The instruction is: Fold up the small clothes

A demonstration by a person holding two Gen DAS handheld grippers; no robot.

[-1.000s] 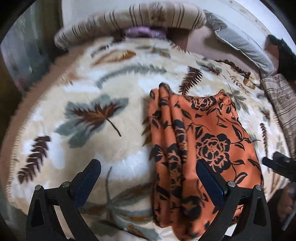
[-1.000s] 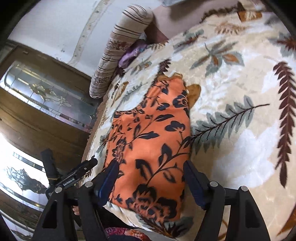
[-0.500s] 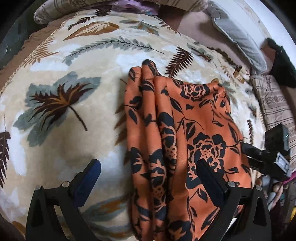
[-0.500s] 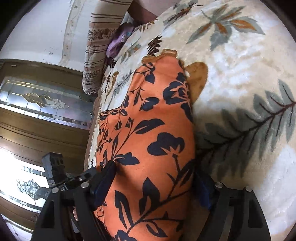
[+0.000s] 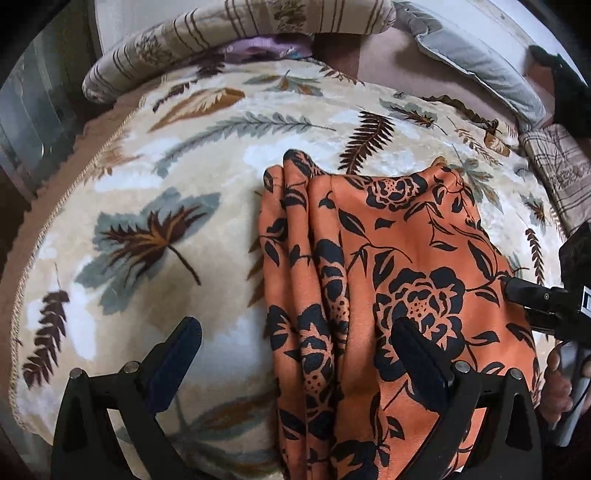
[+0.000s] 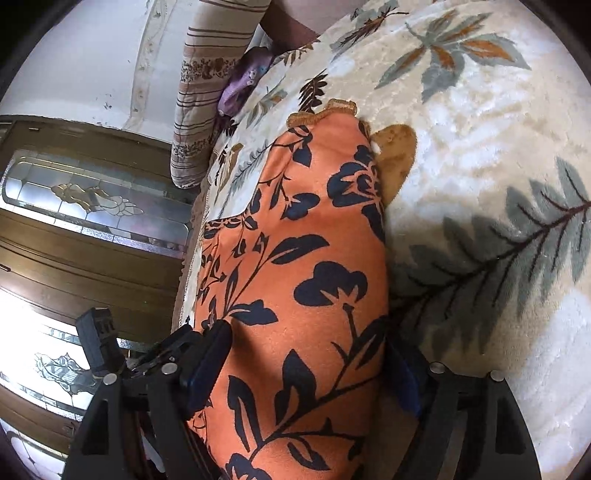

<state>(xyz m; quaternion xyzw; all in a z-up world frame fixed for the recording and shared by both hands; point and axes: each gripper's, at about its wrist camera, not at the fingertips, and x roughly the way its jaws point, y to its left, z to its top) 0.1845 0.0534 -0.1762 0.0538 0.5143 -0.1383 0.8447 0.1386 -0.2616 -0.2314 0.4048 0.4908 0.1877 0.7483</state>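
An orange garment with black flowers (image 5: 406, 258) lies folded lengthwise on a cream leaf-print blanket (image 5: 166, 184). My left gripper (image 5: 295, 358) is open above the garment's near end. Its right finger rests over the fabric and its left finger is over bare blanket. In the right wrist view the same garment (image 6: 314, 277) bulges up between the fingers of my right gripper (image 6: 306, 373), which straddles it with wide jaws. The right finger is partly hidden by the garment's edge. The right gripper (image 5: 543, 299) also shows at the garment's right side in the left wrist view.
A striped bolster (image 5: 240, 29) and a purple cloth (image 5: 258, 48) lie at the head of the bed, beside a grey pillow (image 5: 476, 55). A checked fabric (image 5: 565, 177) sits at the right. A wooden door with glass panels (image 6: 74, 192) stands past the blanket's edge. A hand (image 5: 557, 384) holds the right gripper.
The right gripper has come down onto the garment's end, and fabric now fills the gap between its fingers. The left gripper has drifted a little over the garment's near end and stays open.
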